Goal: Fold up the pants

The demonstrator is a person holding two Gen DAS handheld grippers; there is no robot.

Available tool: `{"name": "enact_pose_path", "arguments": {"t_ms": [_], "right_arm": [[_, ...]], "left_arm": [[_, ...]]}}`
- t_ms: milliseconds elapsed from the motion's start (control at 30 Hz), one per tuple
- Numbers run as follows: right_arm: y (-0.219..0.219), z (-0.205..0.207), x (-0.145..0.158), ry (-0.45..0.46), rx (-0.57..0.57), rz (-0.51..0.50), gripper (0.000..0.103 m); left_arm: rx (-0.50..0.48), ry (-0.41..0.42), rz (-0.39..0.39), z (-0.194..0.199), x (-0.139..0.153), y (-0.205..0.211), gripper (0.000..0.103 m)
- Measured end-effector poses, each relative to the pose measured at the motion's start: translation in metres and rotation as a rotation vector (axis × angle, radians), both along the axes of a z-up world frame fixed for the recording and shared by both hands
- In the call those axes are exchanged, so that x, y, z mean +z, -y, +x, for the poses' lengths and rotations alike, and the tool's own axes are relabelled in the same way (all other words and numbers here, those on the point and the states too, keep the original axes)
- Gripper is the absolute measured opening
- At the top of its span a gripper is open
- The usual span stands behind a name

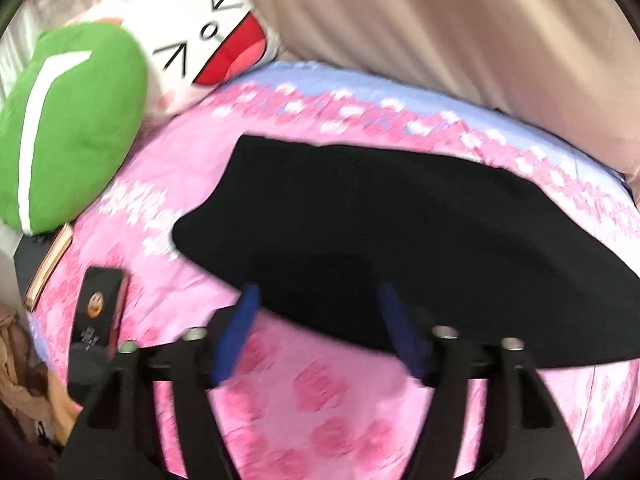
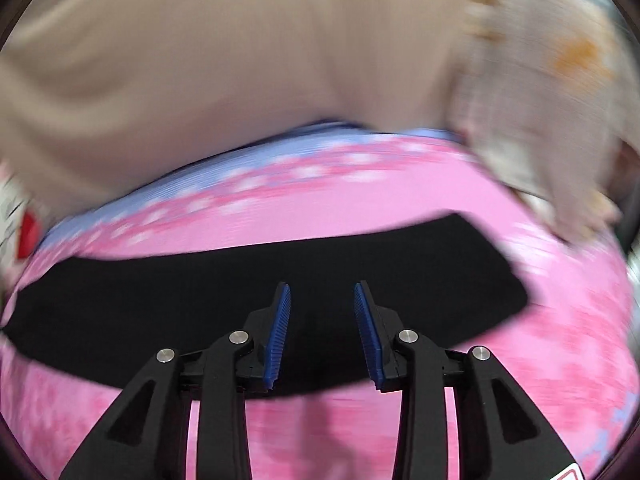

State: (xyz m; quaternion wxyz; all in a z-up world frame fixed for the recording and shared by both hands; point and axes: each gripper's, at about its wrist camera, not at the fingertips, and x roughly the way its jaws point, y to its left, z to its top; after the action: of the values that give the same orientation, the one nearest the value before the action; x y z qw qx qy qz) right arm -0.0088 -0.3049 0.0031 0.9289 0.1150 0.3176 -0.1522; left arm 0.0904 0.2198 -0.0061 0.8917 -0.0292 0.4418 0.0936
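The black pants lie flat on the bed, on a pink sheet with flowers. They look like one long dark strip, so they may already be folded leg on leg, but that is only a guess. The cloth is too dark to show seams or a waistband.

The left hand-held gripper hangs just over the near edge of the pants. Its two blue fingers are spread wide apart and hold nothing. The right hand-held gripper is also over the near edge, farther along the strip. Its blue fingers are apart too, a bit less wide, and hold nothing.

The step now looks like getting a grip on the near edge. To do it well, each gripper should come down until one finger slides under the cloth and one stays on top. Then both should pinch at the same time. If the pants are two layers, the pinch should catch every layer, or one will slip and bunch up. Both grippers should lift together and stay level, so the fold comes out straight.

A green pillow and a white cushion with a face sit at the far left corner. A dark phone lies near the left gripper, well clear of the pants.
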Motion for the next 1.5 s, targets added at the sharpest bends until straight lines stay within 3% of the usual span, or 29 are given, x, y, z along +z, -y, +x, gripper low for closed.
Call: {"name": "enact_pose_path", "arguments": {"t_ms": [33,133,233,300,367,467,600,733,800,867,900,933,1000,1133,1233,1300,1367,1433,1500], "right_arm": [[-0.023,0.017,0.000,-0.005,0.082,0.022,0.033],[-0.088,0.068,0.002,-0.039,0.305,0.091,0.033],[-0.159,0.120,0.009,-0.064,0.474,0.014,0.034],[-0.189,0.146,0.012,-0.075,0.540,0.015,0.034],[-0.216,0.177,0.010,-0.097,0.588,0.015,0.034],[-0.246,0.217,0.003,-0.122,0.616,0.011,0.034],[-0.278,0.264,-0.005,-0.155,0.649,0.014,0.050],[-0.303,0.296,-0.019,-0.198,0.672,-0.005,0.050],[-0.310,0.310,-0.028,-0.243,0.650,-0.064,0.050],[-0.310,0.322,-0.044,-0.324,0.644,-0.047,0.050],[-0.314,0.322,-0.053,-0.357,0.669,-0.003,0.034],[-0.320,0.319,-0.054,-0.349,0.686,-0.024,0.027],[-0.338,0.320,-0.053,-0.300,0.687,-0.162,0.021],[-0.328,0.345,-0.052,-0.260,0.615,-0.077,0.026],[-0.326,0.303,-0.009,-0.081,0.590,-0.110,0.033],[-0.328,0.261,0.006,-0.027,0.658,-0.138,0.034],[-0.327,0.240,-0.006,-0.087,0.707,-0.105,0.030],[-0.327,0.242,-0.033,-0.174,0.716,-0.078,0.012],[-0.329,0.258,-0.059,-0.238,0.679,-0.104,0.011]], "left_arm": [[-0.001,0.008,0.005,0.003,-0.001,0.004,0.080],[0.015,0.006,-0.001,0.012,-0.012,0.007,0.081],[0.002,-0.038,-0.062,0.017,-0.030,0.005,0.081],[-0.001,-0.077,-0.024,0.018,-0.046,0.007,0.081],[-0.011,-0.106,-0.027,0.014,-0.061,0.002,0.082],[-0.035,-0.086,-0.097,0.005,-0.066,-0.012,0.085],[-0.055,-0.067,-0.067,0.000,-0.068,-0.008,0.088],[-0.056,-0.046,-0.077,-0.004,-0.070,-0.010,0.092],[-0.057,-0.041,-0.074,-0.005,-0.070,-0.011,0.092],[-0.057,-0.032,-0.066,-0.006,-0.071,-0.010,0.093],[-0.055,-0.027,-0.064,-0.007,-0.071,-0.009,0.093],[-0.053,-0.026,-0.065,-0.007,-0.071,-0.009,0.094],[-0.047,-0.025,-0.068,-0.006,-0.071,-0.009,0.095],[-0.032,-0.030,-0.083,-0.007,-0.067,-0.011,0.096],[-0.033,-0.016,-0.100,-0.019,-0.056,-0.015,0.095],[-0.036,-0.007,-0.092,-0.026,-0.051,-0.017,0.095],[-0.029,-0.005,-0.093,-0.030,-0.047,-0.016,0.095],[-0.038,0.000,-0.094,-0.029,-0.044,-0.008,0.095],[-0.056,0.005,-0.080,-0.027,-0.041,0.003,0.095]]}}
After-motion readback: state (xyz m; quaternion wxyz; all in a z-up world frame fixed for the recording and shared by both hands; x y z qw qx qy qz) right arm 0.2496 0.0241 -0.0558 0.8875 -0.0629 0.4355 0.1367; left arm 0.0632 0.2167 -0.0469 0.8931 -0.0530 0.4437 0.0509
